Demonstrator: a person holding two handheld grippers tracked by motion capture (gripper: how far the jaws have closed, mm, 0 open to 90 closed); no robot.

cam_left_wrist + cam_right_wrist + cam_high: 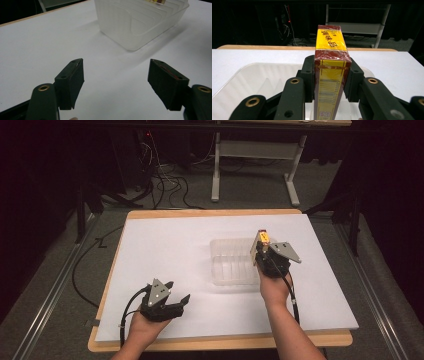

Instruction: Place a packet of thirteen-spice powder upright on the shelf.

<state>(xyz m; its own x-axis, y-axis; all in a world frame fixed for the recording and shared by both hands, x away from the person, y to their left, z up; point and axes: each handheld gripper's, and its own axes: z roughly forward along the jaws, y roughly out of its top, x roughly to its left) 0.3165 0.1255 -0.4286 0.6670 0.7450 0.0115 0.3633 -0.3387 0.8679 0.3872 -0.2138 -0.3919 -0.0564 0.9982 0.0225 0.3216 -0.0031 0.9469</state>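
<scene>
A clear plastic ribbed tray [227, 265] sits on the white table sheet [165, 250], right of centre. My right gripper [264, 251] hangs over the tray's right end, shut on a yellow and dark red box [263, 239] that stands upright between its jaws. In the right gripper view the box [329, 65] is clamped by its narrow sides, above the tray [249, 80]. My left gripper [177, 295] rests low near the front left of the sheet, open and holding nothing. In the left gripper view, beyond the left gripper [116, 82] with its jaws wide apart, stands the tray [140, 22].
The white sheet covers a wooden tabletop [215, 213]. Behind the table are cables [165, 180] on the floor and a white frame stand [255, 165]. Dark stands flank both sides.
</scene>
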